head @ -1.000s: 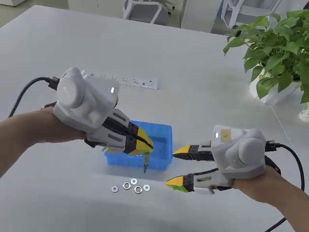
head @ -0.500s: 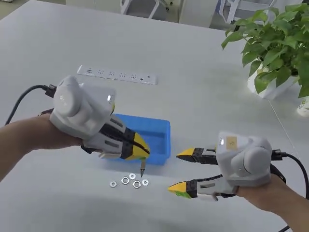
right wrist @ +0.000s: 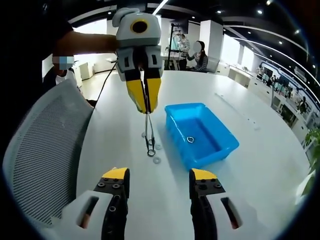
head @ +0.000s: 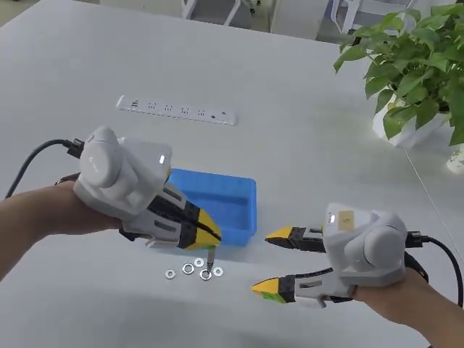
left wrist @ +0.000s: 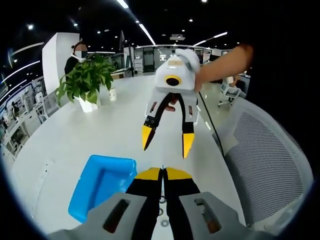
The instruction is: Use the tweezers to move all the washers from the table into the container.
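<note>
Left hand-held gripper (head: 212, 233) tilts downward, clenched on thin metal tweezers (head: 210, 259); my right hand-held gripper (head: 262, 261) hovers level, jaws spread. Both hang over the white table (head: 304, 123). Small silver ring washers (head: 190, 270) lie just beside the blue plastic container (head: 235, 192), tweezer tips among them.

Thin metal tweezers (right wrist: 148, 131) are pointed tips-down at a cluster of small silver washers (head: 193, 270) lying just beside the blue container (head: 230, 197), in which one washer (right wrist: 190, 139) is seen.
</note>
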`<state>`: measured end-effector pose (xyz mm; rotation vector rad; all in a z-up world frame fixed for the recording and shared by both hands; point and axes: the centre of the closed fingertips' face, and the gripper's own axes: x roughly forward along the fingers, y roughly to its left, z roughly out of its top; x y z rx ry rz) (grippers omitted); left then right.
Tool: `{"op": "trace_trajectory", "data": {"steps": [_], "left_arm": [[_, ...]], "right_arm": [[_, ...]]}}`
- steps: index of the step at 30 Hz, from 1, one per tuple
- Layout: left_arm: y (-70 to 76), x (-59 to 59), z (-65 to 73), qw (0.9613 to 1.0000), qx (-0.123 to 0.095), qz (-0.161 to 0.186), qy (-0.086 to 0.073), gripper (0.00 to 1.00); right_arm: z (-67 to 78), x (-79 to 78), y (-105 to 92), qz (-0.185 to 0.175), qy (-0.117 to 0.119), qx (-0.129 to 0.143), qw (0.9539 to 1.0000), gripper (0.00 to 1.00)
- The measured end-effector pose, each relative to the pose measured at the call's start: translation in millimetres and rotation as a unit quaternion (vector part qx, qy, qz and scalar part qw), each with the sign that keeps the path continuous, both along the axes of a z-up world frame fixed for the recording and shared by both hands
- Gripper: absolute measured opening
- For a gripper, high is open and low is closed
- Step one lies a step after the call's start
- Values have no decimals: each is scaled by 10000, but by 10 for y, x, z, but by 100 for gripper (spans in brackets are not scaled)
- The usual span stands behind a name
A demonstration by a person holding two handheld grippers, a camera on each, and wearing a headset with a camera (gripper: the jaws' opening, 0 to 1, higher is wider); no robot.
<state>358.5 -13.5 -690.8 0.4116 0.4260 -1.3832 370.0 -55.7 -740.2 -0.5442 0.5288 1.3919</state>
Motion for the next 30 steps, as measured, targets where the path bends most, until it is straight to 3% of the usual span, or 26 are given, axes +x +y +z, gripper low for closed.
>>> {"op": "trace_trajectory", "data": {"steps": [8,14,21,30], "left_arm": [[10,-32,-82,10000,60,-9,10,4],[0,-20,-98,9999,41,-3,-105,4],[5,-35,-104,10000,29,-28,-27,4],[-3,-44,-103,10000,39,-70,-7,4]], "right_arm": [[-9,-19,-9,-18,28,-1,10000,49],[-22,-46,7,0,63,2,10000,49],[-27,-68,48,47,85,16,10000,48],[-92,-97,244,237,157,98,9995,44]]}}
